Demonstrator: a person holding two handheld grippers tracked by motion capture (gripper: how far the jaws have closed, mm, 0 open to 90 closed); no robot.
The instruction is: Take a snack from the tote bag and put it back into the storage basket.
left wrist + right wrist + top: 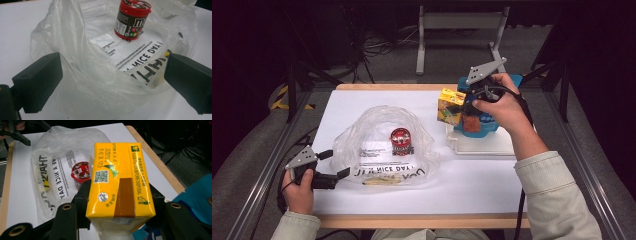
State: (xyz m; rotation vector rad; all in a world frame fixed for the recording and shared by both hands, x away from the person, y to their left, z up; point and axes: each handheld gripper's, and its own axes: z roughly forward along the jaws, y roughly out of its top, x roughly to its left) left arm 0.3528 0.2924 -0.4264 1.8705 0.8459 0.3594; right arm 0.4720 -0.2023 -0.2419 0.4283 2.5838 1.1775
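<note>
While I watch from the high view, my right gripper (460, 107) is up above the far right of the table (482, 185), jaws clamped on a yellow carton (450, 105). It hangs over a blue tub (484, 125) sitting in a white tray (492, 145). My left gripper (338, 165) sits low at the near left, jaws spread, right at the edge of a clear plastic bag (382, 145). A red can (401, 141) stands inside the bag, roughly mid-table.

Left gripper view: both jaws are wide apart with the bag's rim (100, 82) between them. Can't tell if either pad actually touches the plastic. The can (132, 18) stands upright further in, on the bag's printed bottom.

Right gripper view: the carton (117, 185) is pinched between the two jaws, one on each side face, its top toward the camera, with a foil straw spot and a brown strip on it. Beyond it lies the bag (57, 157) with the can (81, 173) inside, and the left gripper (15, 130) sits at the far corner. The blue tub (197, 200) is at the right edge.
</note>
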